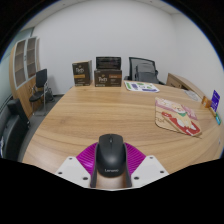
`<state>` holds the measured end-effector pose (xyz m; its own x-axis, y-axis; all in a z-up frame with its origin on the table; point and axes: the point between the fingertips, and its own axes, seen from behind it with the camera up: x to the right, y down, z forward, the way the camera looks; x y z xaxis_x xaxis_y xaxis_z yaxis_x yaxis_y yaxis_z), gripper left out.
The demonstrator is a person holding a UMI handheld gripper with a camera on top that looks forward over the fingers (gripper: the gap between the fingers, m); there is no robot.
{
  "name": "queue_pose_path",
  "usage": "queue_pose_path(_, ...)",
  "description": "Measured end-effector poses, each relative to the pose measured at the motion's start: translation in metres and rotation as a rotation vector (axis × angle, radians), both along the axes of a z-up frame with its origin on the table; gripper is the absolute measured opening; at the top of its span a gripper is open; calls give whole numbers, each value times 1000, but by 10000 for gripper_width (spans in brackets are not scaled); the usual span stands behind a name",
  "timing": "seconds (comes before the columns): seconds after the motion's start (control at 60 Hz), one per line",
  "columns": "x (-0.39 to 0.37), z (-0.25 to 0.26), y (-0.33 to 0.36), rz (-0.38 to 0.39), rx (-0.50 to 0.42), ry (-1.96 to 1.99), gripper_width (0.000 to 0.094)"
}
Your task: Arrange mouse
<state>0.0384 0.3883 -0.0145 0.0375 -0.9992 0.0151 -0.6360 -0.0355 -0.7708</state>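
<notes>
A black mouse [110, 162] sits between my two fingers, its front pointing away from me. Both magenta pads [88, 157] lie against its sides with no gap showing, so my gripper [111, 149] is shut on the mouse. It is over the near edge of the round wooden table [100, 115]. A colourful printed mouse mat [178, 117] lies on the table ahead and to the right, well apart from the mouse. The underside of the mouse is hidden, so whether it rests on the table cannot be seen.
Two dark boxes [82, 72] [108, 72] stand at the table's far edge. A flat booklet [141, 87] lies beyond the mat, and a blue object [214, 99] sits at the far right. Office chairs [146, 68] stand behind and to the left.
</notes>
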Motion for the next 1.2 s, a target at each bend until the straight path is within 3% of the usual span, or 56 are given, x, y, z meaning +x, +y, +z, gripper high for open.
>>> queue_pose_path(0.2,-2,5,8,27,46,33,265)
queue_pose_path(0.4,13,77,-7,30,63,-48,267)
queue_pose_path(0.6,72,169,-91,-65,27,-194,267)
queue_pose_path(0.717,108,191,-165,-141,-14,-241,265)
queue_pose_path(0.917,147,151,-266,-242,-64,-206,265)
queue_pose_path(1.2,158,45,-295,-263,-6,-88,269)
